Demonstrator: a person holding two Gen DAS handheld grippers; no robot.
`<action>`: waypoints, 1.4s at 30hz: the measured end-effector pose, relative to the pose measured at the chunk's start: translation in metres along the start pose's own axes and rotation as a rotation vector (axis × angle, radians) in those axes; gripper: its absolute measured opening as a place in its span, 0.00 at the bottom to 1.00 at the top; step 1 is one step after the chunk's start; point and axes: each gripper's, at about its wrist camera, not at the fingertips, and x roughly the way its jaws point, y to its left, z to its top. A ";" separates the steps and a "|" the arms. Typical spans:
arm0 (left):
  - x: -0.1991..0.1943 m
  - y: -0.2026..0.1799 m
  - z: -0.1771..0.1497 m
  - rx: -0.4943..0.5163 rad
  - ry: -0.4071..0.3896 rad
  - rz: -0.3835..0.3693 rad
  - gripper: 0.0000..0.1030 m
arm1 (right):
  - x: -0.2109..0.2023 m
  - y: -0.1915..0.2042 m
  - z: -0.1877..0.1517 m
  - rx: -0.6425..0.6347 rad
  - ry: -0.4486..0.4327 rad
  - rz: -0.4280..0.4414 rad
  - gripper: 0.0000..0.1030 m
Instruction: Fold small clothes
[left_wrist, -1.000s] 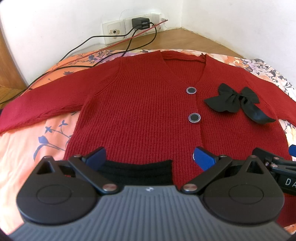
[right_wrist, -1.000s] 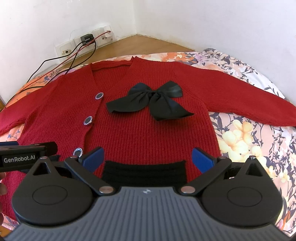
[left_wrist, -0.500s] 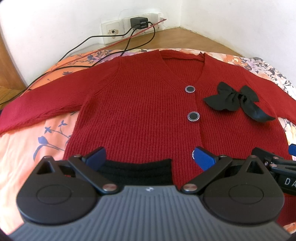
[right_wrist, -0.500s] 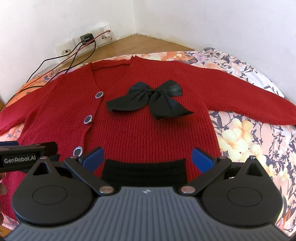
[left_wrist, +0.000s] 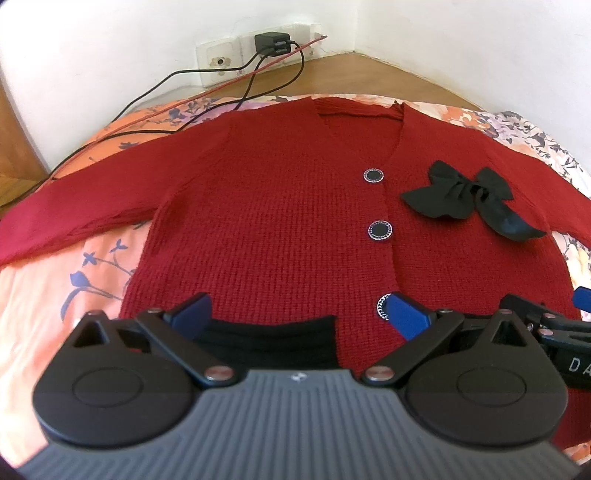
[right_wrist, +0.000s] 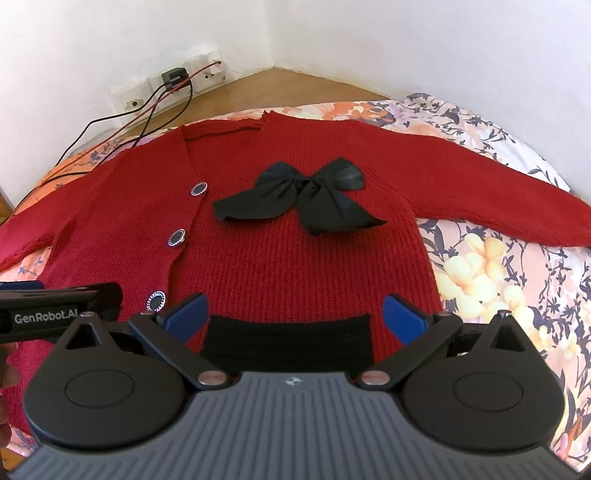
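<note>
A red knit cardigan (left_wrist: 280, 221) (right_wrist: 303, 258) lies flat and face up on a floral bedsheet (right_wrist: 498, 266), with both sleeves spread out. It has round black buttons (left_wrist: 380, 230) down the front and a black bow (right_wrist: 303, 195) (left_wrist: 465, 195) on one chest side. My left gripper (left_wrist: 297, 312) hovers open over the lower hem with nothing between its fingers. My right gripper (right_wrist: 295, 312) is also open and empty, over the hem on the bow side. A black ribbed patch (right_wrist: 288, 339) shows between each pair of fingers.
At the back, wall sockets hold a charger (left_wrist: 271, 42), and black and red cables (left_wrist: 155, 85) trail over the sheet's far left corner. White walls and a wooden ledge (right_wrist: 295, 85) border the bed. A hand (right_wrist: 7, 369) holds the left gripper.
Both views have shifted very slightly and the lowest button shows a little more in the left wrist view. The cardigan has not moved and both jaws stay open.
</note>
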 end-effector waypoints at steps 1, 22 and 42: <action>0.000 0.000 0.000 0.000 0.002 -0.001 1.00 | 0.000 -0.001 0.001 0.000 -0.002 -0.001 1.00; 0.015 -0.030 0.019 0.067 0.012 -0.058 1.00 | 0.004 -0.139 0.021 0.314 -0.075 -0.060 1.00; 0.065 -0.080 0.023 0.066 0.054 -0.119 1.00 | 0.031 -0.304 0.018 0.592 -0.152 -0.126 1.00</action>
